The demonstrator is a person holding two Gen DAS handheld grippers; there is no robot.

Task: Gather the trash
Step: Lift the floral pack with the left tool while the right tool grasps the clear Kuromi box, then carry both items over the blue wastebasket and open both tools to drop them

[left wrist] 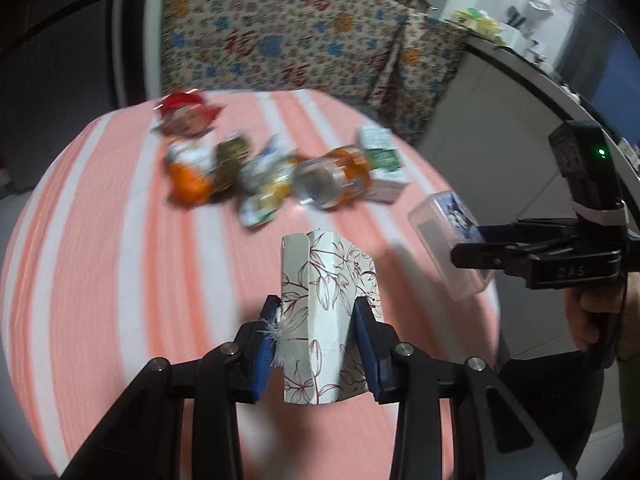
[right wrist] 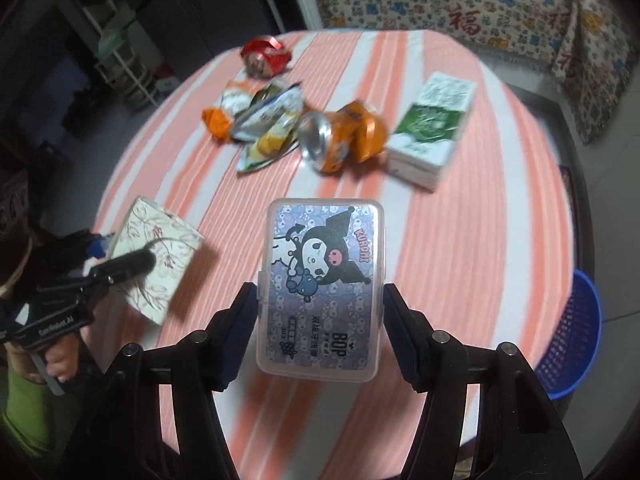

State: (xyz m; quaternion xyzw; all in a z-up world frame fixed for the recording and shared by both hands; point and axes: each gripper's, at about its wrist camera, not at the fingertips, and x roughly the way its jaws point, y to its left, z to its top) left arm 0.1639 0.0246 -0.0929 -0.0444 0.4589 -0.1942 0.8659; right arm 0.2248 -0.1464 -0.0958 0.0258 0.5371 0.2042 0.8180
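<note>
Floral box (left wrist: pixel 328 312) pinched in left gripper (left wrist: pixel 316 344), above striped table (left wrist: pixel 100 260) | clear cartoon case (right wrist: pixel 322 292) clamped in right gripper (right wrist: pixel 320 332) | crushed orange can (right wrist: pixel 342 136), wrappers (right wrist: pixel 264 120), red can (right wrist: pixel 264 56) at 12 o'clock | blue basket (right wrist: pixel 572 332) at 3 o'clock.

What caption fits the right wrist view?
Right gripper holds a clear Kuromi box above the striped table; crushed cans and wrappers lie beyond.
</note>
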